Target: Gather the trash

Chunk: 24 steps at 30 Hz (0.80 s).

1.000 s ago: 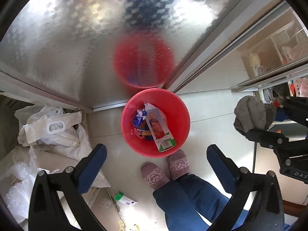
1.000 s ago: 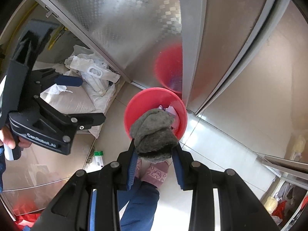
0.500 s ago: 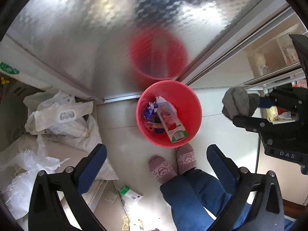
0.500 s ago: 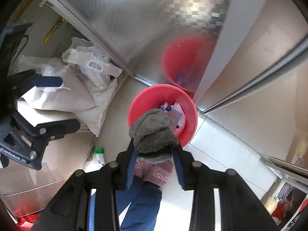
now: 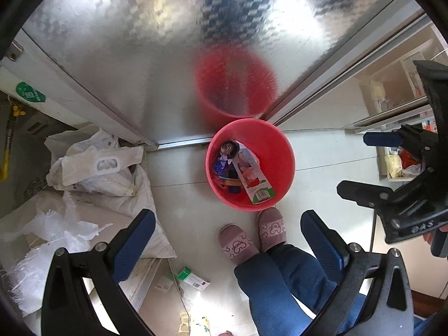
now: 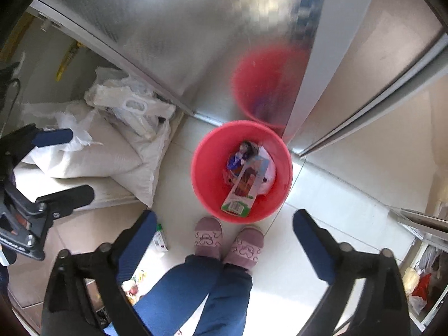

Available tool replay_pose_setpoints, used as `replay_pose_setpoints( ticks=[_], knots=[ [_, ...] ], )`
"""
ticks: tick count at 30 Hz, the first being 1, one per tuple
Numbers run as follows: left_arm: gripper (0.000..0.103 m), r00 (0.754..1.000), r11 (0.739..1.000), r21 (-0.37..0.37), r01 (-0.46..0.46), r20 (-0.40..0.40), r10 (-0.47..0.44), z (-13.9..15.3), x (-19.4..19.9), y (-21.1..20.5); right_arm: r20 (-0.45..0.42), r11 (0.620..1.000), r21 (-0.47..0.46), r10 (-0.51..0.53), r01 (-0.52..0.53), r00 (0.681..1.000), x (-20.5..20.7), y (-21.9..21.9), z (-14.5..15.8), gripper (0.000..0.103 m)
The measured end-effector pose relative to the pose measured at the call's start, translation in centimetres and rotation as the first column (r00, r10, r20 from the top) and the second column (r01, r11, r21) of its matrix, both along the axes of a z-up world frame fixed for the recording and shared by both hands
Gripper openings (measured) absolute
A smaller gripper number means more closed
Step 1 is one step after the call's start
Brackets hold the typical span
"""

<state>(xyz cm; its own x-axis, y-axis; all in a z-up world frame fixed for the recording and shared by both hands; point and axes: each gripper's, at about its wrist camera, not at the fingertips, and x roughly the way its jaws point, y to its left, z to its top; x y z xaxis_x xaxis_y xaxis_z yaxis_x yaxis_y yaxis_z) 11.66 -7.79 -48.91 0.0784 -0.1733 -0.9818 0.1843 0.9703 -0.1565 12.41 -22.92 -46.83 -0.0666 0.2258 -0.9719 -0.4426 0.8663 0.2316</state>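
Your right gripper jaws have just been opening, now wide apart, nothing between them. Left gripper fingers also apart, empty. Red bin sits at 12 o'clock from both, carton inside, slippers just below.

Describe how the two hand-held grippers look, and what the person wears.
Both the left gripper and the right gripper have a black frame with silver screws and two long fingers with dark blue pads. In the left view, the side of the right gripper bears white letters, possibly "DAS". No cables show. The person wears blue trousers and pink slippers with a curly pattern.
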Motion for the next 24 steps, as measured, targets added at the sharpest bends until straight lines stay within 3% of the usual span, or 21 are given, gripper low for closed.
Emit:
replay_pose_setpoints(
  ticks=[9,16,20,24],
  knots=[
    [0.103,0.995,0.999,0.005,-0.042,0.093,0.041,8.7,-1.3,-0.3,0.110,0.998,0.065,-0.012,0.004,0.994,-0.7,-0.2,9.1,0.102],
    [0.103,0.977,0.993,0.015,-0.117,0.184,0.112,19.1,-3.9,0.2,0.189,0.996,0.091,-0.019,0.002,0.982,-1.3,-0.6,19.0,0.102],
    [0.103,0.954,0.987,0.015,-0.161,0.257,0.152,25.3,-5.6,0.4,0.273,0.992,0.125,-0.024,-0.011,0.962,-1.7,-0.8,26.0,0.102],
    [0.103,0.919,0.984,-0.001,-0.179,0.356,0.167,31.8,-7.3,0.4,0.415,0.995,0.087,0.011,-0.052,0.910,-2.5,0.0,32.9,0.102]
  ],
)
